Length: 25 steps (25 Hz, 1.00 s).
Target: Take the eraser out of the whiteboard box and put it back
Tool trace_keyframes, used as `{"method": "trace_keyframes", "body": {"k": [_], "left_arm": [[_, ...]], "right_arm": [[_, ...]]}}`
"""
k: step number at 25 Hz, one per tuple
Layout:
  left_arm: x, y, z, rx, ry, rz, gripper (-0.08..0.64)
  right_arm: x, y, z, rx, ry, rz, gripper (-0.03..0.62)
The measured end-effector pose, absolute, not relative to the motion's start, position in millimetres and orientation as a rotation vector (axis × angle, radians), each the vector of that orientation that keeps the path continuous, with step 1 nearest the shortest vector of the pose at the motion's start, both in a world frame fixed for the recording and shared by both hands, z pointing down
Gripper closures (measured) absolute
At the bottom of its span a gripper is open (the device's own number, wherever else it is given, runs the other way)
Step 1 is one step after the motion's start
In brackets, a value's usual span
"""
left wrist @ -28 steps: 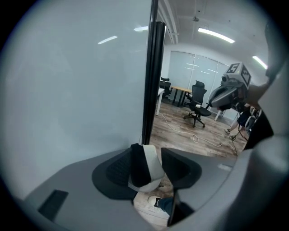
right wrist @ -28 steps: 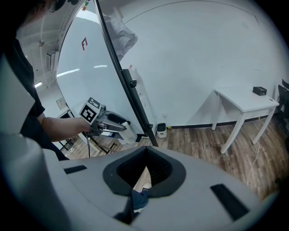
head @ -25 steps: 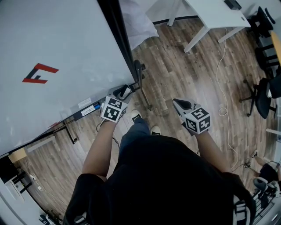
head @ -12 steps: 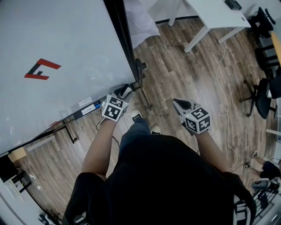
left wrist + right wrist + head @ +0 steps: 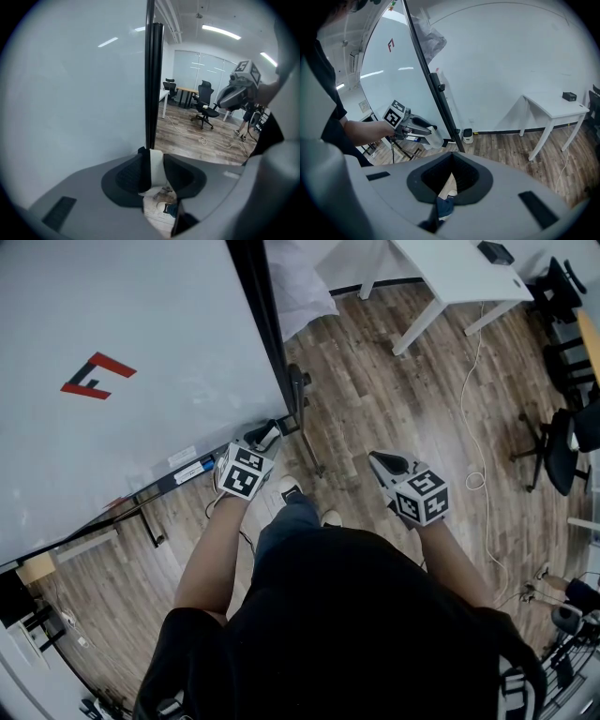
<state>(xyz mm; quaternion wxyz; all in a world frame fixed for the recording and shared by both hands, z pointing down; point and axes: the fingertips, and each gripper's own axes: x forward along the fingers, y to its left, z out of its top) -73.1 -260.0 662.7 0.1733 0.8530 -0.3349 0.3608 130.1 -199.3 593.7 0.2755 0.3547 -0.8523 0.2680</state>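
Whiteboard point(image 5: 112, 334): smooth, glossy white, w/ black matt frame point(image 5: 259, 324). Floor point(image 5: 394, 399): wood-look planks, slight sheen. Left gripper point(image 5: 153, 174): grey matt plastic, black ribbed pads point(image 5: 127, 176). Eraser point(image 5: 157, 165): smooth white body, black matt backing.

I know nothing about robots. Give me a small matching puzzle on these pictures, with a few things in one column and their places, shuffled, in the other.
Things:
1. eraser
2. right claw
3. red logo
4. white desk

Places:
A. on the whiteboard
B. standing on the wooden floor
C. between the left claw's pads
D. held in the air, nothing in it

Pairs: 1-C, 2-D, 3-A, 4-B.

The left claw has just been closing on the eraser.
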Motion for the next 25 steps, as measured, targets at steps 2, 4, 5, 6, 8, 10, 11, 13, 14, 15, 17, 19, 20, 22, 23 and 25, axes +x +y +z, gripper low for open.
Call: {"method": "trace_keyframes", "body": {"k": [2, 4, 5, 6, 8, 10, 11, 13, 14, 15, 17, 19, 20, 22, 23, 25], "left_arm": [[-72.9, -260.6, 659.8, 2.431, -0.964, 1.011, 0.413], [-74.4, -261.7, 656.6, 2.442, -0.991, 0.993, 0.414], [-75.4, -261.7, 654.7, 2.445, -1.002, 0.984, 0.414], [-76.3, -260.8, 652.7, 2.444, -1.010, 0.979, 0.415], [-76.3, -258.3, 646.6, 2.440, -1.016, 0.978, 0.416], [-75.3, -257.5, 638.1, 2.453, -1.029, 0.972, 0.417], [-75.4, -256.6, 633.9, 2.456, -1.036, 0.970, 0.417], [-76.4, -254.3, 626.4, 2.459, -1.050, 0.966, 0.417], [-77.0, -253.5, 623.1, 2.463, -1.059, 0.961, 0.417], [-77.4, -252.9, 619.5, 2.470, -1.071, 0.954, 0.417], [-78.2, -251.1, 611.9, 2.485, -1.097, 0.936, 0.417], [-78.9, -248.3, 605.9, 2.488, -1.114, 0.925, 0.417], [-79.1, -246.9, 603.8, 2.487, -1.118, 0.921, 0.417], [-79.5, -244.7, 599.8, 2.492, -1.127, 0.913, 0.418], [-79.9, -243.5, 597.1, 2.496, -1.133, 0.909, 0.418], [-80.4, -240.9, 590.5, 2.504, -1.152, 0.903, 0.419]], "right_arm": [[130.7, -197.9, 592.5, 0.954, -2.293, 0.719, 0.597], [130.4, -196.6, 591.5, 0.953, -2.297, 0.717, 0.597], [129.9, -196.0, 590.8, 0.952, -2.300, 0.715, 0.597], [129.5, -195.4, 589.8, 0.952, -2.304, 0.713, 0.597], [129.5, -194.3, 587.2, 0.952, -2.311, 0.705, 0.597], [129.7, -193.0, 584.3, 0.951, -2.318, 0.695, 0.597], [129.6, -192.0, 582.9, 0.951, -2.322, 0.690, 0.597], [130.0, -190.2, 580.1, 0.952, -2.329, 0.682, 0.597], [130.8, -189.8, 578.4, 0.956, -2.332, 0.677, 0.597], [131.9, -189.8, 576.6, 0.961, -2.334, 0.673, 0.597], [134.2, -189.4, 572.4, 0.968, -2.339, 0.664, 0.597], [135.5, -187.7, 568.8, 0.967, -2.345, 0.653, 0.597], [135.8, -186.2, 567.5, 0.965, -2.347, 0.648, 0.597], [136.2, -182.6, 565.8, 0.962, -2.349, 0.638, 0.597], [136.8, -180.7, 565.2, 0.962, -2.349, 0.635, 0.597], [138.8, -177.5, 563.3, 0.965, -2.351, 0.629, 0.597]]}}
